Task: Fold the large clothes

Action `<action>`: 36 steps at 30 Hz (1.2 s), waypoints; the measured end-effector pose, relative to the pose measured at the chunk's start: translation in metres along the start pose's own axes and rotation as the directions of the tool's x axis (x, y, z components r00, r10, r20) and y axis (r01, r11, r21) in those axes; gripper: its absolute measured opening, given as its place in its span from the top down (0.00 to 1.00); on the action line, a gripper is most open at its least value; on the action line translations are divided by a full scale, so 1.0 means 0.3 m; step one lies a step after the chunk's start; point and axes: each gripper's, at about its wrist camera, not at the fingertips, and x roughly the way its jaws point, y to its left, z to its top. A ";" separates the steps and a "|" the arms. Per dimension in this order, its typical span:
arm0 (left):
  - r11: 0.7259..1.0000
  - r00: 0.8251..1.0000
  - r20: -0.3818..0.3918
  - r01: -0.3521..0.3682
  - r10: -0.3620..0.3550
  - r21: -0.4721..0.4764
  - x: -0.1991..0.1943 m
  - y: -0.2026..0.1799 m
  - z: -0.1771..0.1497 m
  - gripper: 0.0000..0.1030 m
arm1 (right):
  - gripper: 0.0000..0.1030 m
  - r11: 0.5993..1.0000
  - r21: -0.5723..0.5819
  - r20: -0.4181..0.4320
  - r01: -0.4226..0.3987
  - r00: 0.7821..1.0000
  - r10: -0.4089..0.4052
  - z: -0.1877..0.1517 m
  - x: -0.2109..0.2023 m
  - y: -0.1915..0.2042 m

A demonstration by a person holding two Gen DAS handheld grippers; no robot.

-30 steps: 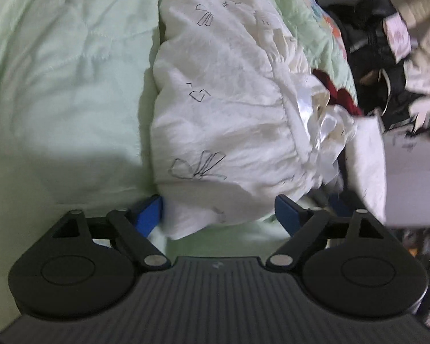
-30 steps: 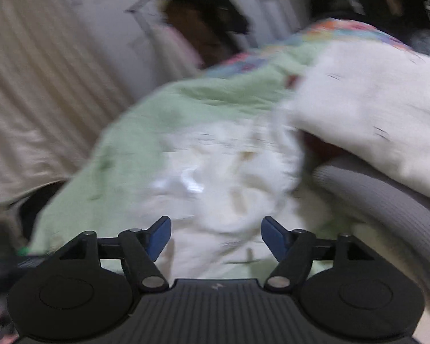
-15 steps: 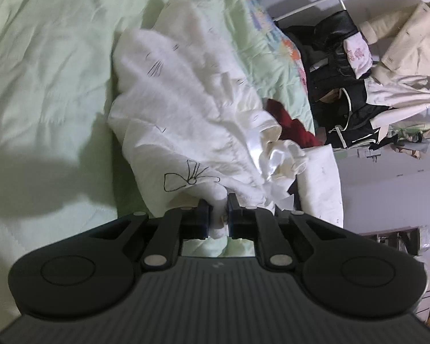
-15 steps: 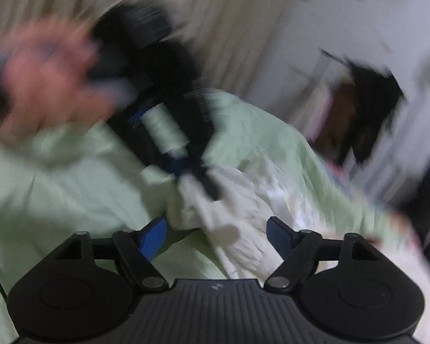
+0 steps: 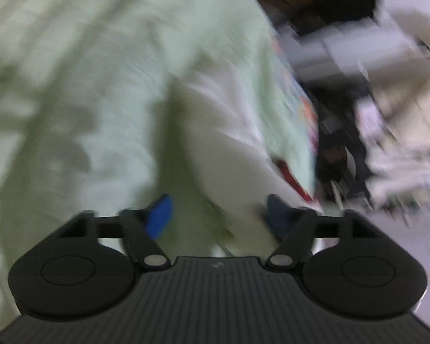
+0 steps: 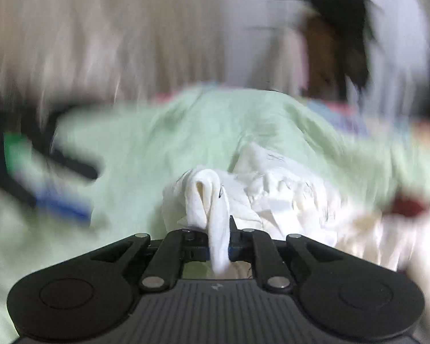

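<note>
A crumpled white garment [image 6: 275,195] with small black drawings lies on a pale green bedspread [image 6: 163,149]. My right gripper [image 6: 218,248] is closing, and its pads pinch a raised fold of that garment. In the blurred left wrist view the white garment [image 5: 215,120] runs down between the blue pads [image 5: 160,218] of my left gripper [image 5: 218,216]. Those jaws stand wide and are opening, and neither pad presses on the cloth. From the right wrist view, the left gripper [image 6: 57,195] is a dark and blue smear at the left, above the bedspread.
Dark and pale clothes [image 5: 344,143] hang beyond the bed's right side. A red cloth [image 5: 292,177] lies by the garment's right edge, also in the right wrist view as a red cloth [image 6: 407,203]. A pale curtain [image 6: 71,43] is behind the bed.
My left gripper, shut on the garment's edge half a second ago, has let go, opened and swung away. My right gripper, open before, has closed on a fold of the white garment.
</note>
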 end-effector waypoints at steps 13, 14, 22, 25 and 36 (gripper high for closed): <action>0.993 0.982 -0.169 0.067 -0.084 -0.102 0.465 -0.111 0.153 0.36 | 0.89 0.983 -0.143 0.018 -0.116 0.993 0.119 -0.045 -0.116 -0.012; 0.997 0.981 -0.181 0.066 -0.072 -0.043 0.495 -0.129 0.172 0.80 | 0.89 0.981 -0.154 0.018 -0.118 0.992 0.122 -0.050 -0.116 -0.011; 0.979 0.997 0.028 0.070 -0.077 0.190 0.367 -0.392 0.356 0.94 | 0.89 0.983 -0.122 0.041 -0.138 0.989 0.144 0.186 -0.027 -0.063; 0.947 0.964 0.181 0.135 -0.193 0.290 0.145 -0.514 0.408 0.94 | 0.89 0.964 -0.209 0.139 -0.164 0.971 0.195 0.393 -0.060 -0.007; 0.949 0.887 0.456 -0.076 -0.077 0.307 -0.469 0.020 0.059 0.92 | 0.86 0.730 -0.382 -0.109 -0.566 0.813 0.572 0.221 -0.008 0.331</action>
